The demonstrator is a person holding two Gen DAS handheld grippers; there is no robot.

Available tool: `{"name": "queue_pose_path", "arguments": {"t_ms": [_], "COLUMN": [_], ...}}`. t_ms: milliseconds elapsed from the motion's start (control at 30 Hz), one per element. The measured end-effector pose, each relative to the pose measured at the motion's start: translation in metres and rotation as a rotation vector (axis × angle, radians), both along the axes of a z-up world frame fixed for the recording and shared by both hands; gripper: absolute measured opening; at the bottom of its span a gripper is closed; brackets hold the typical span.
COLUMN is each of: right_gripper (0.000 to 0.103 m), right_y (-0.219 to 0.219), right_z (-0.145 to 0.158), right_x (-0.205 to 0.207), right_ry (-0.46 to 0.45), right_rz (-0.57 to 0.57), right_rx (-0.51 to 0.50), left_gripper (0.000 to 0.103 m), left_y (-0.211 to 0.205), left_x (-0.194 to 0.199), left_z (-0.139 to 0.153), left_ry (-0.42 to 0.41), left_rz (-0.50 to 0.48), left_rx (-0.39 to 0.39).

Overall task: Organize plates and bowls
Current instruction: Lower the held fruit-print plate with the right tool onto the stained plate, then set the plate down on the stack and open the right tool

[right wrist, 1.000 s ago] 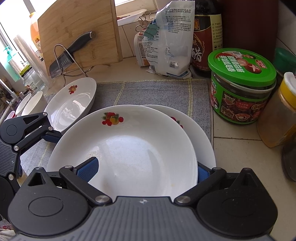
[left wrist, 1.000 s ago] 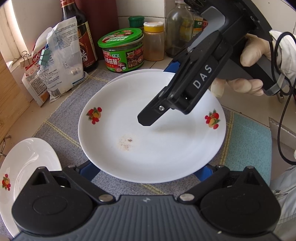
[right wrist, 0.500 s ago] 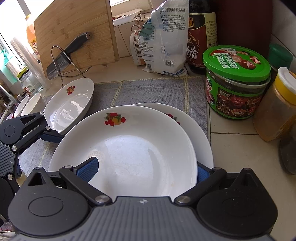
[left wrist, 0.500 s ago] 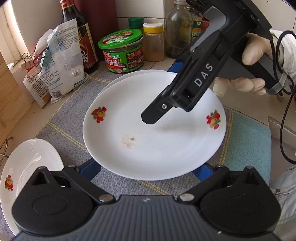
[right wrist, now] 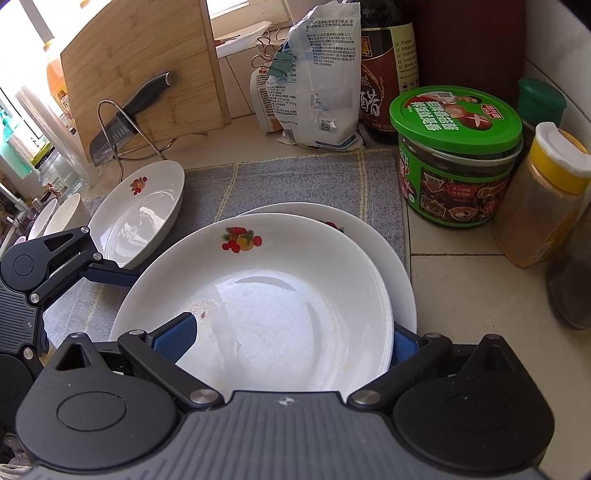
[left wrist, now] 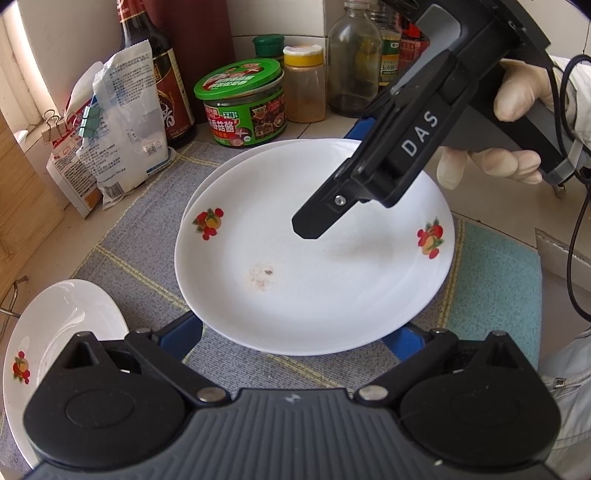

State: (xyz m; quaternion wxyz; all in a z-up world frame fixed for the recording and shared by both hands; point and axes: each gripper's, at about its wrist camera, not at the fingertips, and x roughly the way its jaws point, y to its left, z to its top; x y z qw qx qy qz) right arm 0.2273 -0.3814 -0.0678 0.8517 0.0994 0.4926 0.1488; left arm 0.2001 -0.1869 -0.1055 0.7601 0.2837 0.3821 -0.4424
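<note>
Plate [left wrist: 314, 280], pinched at its rim by the right claw [right wrist: 291, 332], should lower level onto the plate beneath [right wrist: 400, 280] while the open left claw [left wrist: 295, 338] steadies.

A pale tiled counter [right wrist: 476, 280] runs under everything, with a grey mat [right wrist: 295, 177] spread on it. Behind the mat a white tiled wall [left wrist: 288, 18] rises. Left of the mat a bamboo board [right wrist: 147, 62] leans upright, and behind the board bright daylight pours through a window [right wrist: 236, 3]. To the mat's right lies a teal cloth [left wrist: 491, 273].
</note>
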Motion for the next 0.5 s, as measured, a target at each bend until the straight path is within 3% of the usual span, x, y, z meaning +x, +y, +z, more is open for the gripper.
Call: {"name": "queue_pose_path", "arguments": {"t_ms": [500], "right_gripper": [0.103], "right_y": [-0.0054], "right_z": [0.006], "right_x": [-0.0093], "right_ry": [-0.016], "right_rz": [-0.037], "right_rx": [0.001], "left_gripper": [0.102], "left_y": [-0.0008], "left_x": [-0.0009], "left_z": [-0.0085], "left_ry": [0.004], "left_rz": [-0.016], "left_rx": [0.01]}}
